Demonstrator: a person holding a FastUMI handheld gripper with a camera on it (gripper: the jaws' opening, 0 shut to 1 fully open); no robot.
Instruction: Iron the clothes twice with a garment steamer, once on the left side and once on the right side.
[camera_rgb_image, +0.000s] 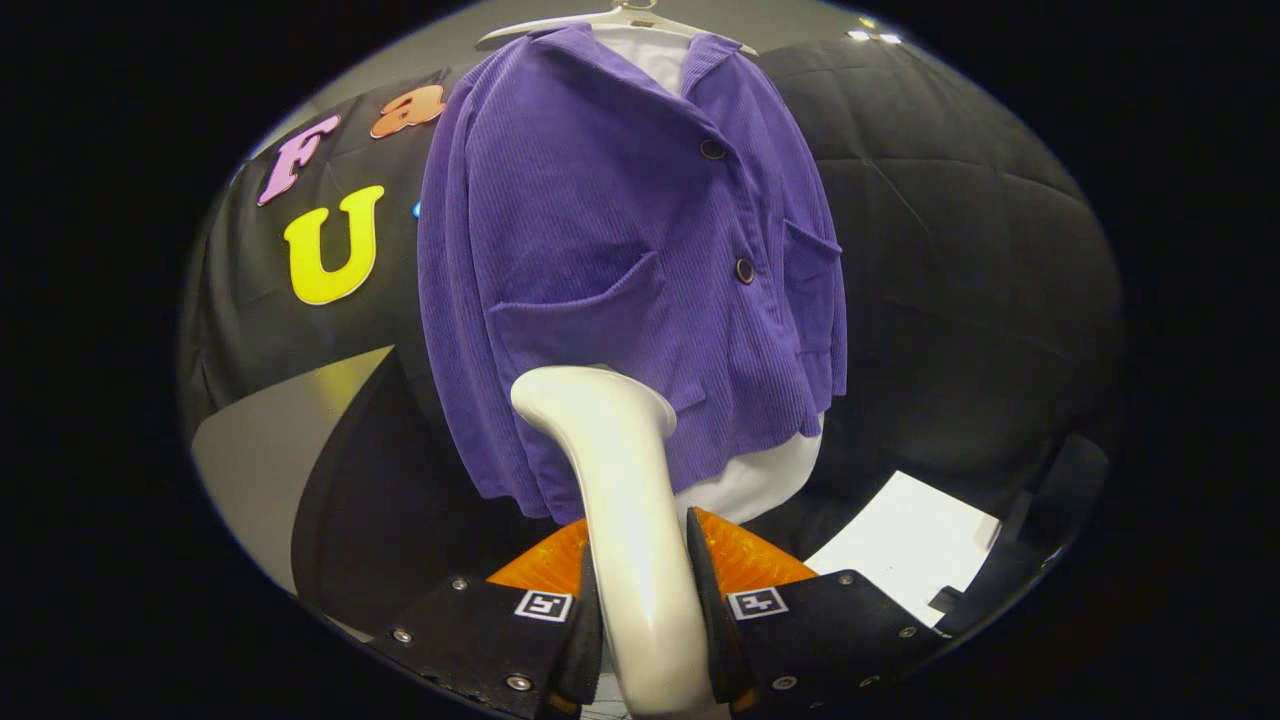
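A purple corduroy jacket (620, 250) hangs on a white hanger (625, 18) over a white shirt (755, 480), straight ahead of the fingers. The white garment steamer (615, 470) rises between the fingers, its handle clamped by both black pads of my gripper (643, 620). The steamer's head (592, 398) faces the jacket's lower part, near the left pocket; I cannot tell whether it touches the cloth.
A white sheet (910, 545) lies on a dark surface to the right beyond the fingers. A grey floor patch (270, 440) shows to the left. Black quilted booth wall surrounds the jacket. Orange finger parts (750, 560) sit just behind the handle.
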